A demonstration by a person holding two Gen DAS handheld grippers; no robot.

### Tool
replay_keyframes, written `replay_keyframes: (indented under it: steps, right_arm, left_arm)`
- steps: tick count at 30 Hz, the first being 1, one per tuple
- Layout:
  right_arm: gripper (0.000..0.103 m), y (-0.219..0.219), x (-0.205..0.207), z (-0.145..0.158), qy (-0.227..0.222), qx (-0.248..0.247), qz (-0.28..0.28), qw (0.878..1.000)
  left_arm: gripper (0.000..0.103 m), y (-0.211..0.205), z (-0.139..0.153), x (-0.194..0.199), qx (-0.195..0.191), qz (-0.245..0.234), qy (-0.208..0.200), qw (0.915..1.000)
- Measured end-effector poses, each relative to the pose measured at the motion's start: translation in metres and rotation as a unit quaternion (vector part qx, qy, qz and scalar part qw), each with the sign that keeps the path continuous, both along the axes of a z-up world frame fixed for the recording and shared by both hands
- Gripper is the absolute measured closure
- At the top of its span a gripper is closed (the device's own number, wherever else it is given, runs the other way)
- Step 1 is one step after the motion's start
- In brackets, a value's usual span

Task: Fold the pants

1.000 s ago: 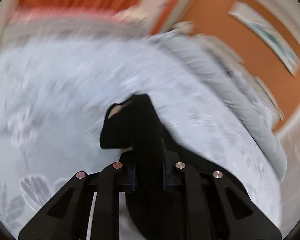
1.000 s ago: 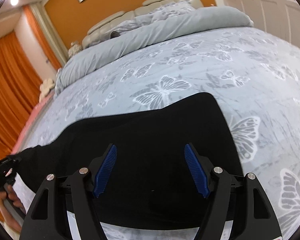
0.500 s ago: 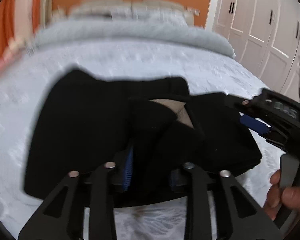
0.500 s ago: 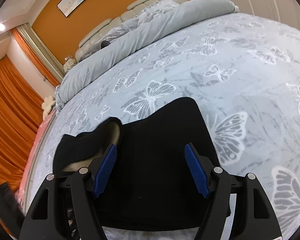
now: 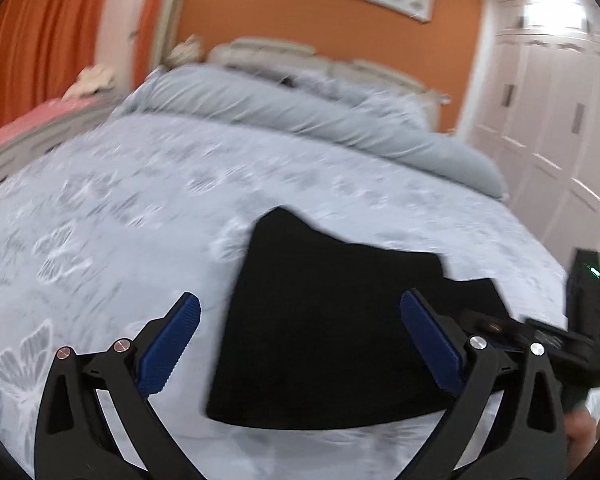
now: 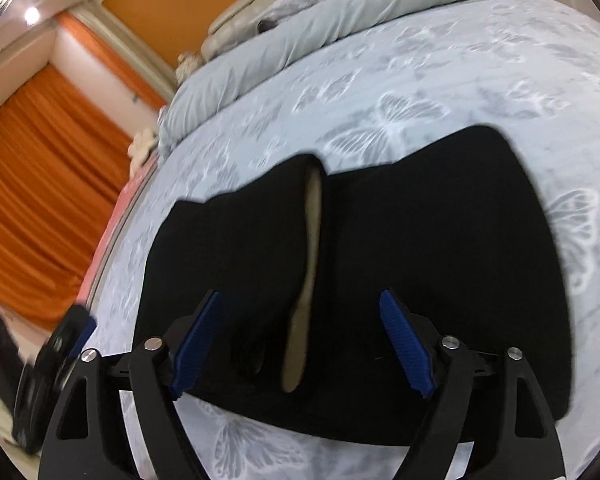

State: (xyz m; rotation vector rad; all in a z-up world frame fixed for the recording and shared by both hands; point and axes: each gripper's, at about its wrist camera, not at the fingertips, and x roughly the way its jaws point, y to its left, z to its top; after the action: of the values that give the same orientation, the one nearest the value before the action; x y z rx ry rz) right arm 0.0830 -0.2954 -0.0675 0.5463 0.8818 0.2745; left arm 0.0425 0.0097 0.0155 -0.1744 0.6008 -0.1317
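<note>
The black pants lie folded into a compact block on the butterfly-print bedspread. In the right wrist view the pants show a fold line with a strip of tan lining down the middle. My left gripper is open and empty, just above the near left part of the pants. My right gripper is open and empty over the near edge of the pants. The right gripper also shows in the left wrist view, at the pants' right side.
A rolled grey duvet and pillows lie at the bed's head under an orange wall. White wardrobe doors stand to the right. Orange curtains hang to the left. The bed's left edge is near the pants.
My left gripper carried the pant legs over onto the rest of the pants, opened and let go. It has pulled back to the left. The right gripper stayed open.
</note>
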Motion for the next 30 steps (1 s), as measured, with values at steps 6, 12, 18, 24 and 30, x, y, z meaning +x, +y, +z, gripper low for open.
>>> replay_keyframes:
  steps: [6,12,18,24,30]
  right_arm:
    - [0.015,0.027,0.001,-0.003,-0.007,-0.089,0.02,0.996]
    - [0.062,0.03,0.002,-0.006,-0.022,-0.055,0.04,0.997]
    - [0.064,0.025,0.003,-0.009,-0.015,-0.028,0.038,0.999]
    - [0.082,0.035,0.0,0.0,-0.038,-0.044,0.036,0.998]
    - [0.089,0.027,-0.017,0.052,-0.123,-0.041,0.021,0.991]
  left_arm:
    - [0.005,0.016,-0.006,0.005,0.058,0.059,0.01,0.9965]
    - [0.005,0.022,-0.027,0.025,0.107,0.094,0.07,0.9873]
    - [0.005,0.028,-0.039,0.031,0.111,0.1,0.097,0.984]
    - [0.005,0.026,-0.044,0.031,0.12,0.101,0.106,0.9819]
    - [0.005,0.024,-0.042,0.03,0.119,0.1,0.105,0.9822]
